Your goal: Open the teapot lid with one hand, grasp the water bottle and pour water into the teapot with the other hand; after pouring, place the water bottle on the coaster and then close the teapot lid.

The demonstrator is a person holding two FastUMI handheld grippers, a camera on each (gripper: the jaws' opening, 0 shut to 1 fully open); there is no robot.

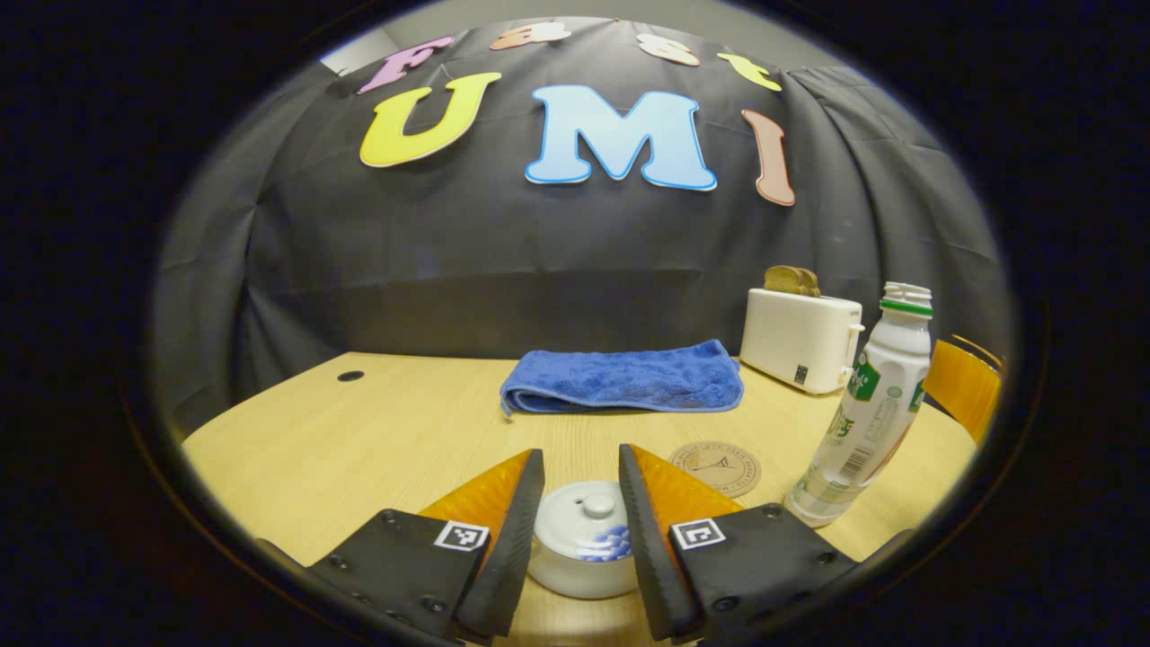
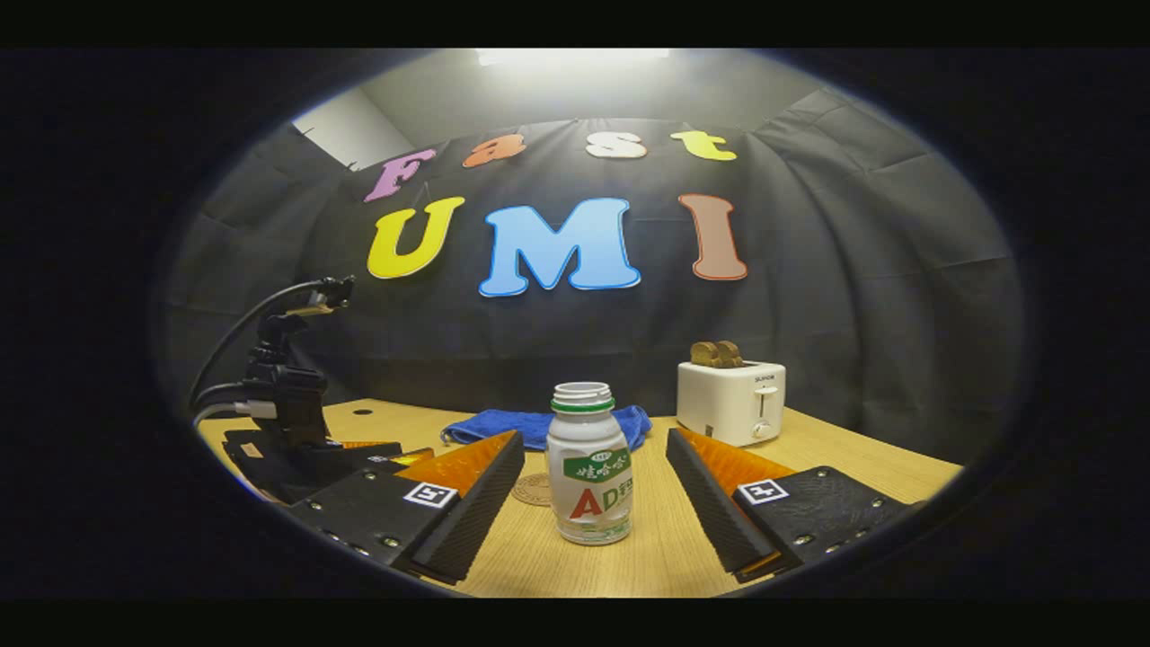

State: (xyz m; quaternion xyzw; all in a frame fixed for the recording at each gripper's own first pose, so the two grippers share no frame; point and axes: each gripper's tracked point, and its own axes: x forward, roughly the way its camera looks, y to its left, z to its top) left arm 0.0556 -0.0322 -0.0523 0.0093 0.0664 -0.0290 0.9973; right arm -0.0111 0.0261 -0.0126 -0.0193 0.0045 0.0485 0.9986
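A white teapot with a blue pattern sits low between the fingers of my left gripper, which is open. Its lid rests in place, knob up. An uncapped white water bottle with a green neck ring stands upright on the table, and my open right gripper flanks it without touching. The same bottle appears to the teapot's right. A round brown coaster lies bare between teapot and bottle, and the coaster peeks out left of the bottle.
A folded blue towel lies behind the coaster. A white toaster holding bread stands at the back right. An orange chair sits past the table's right edge. The left gripper's housing and cable rise at the left.
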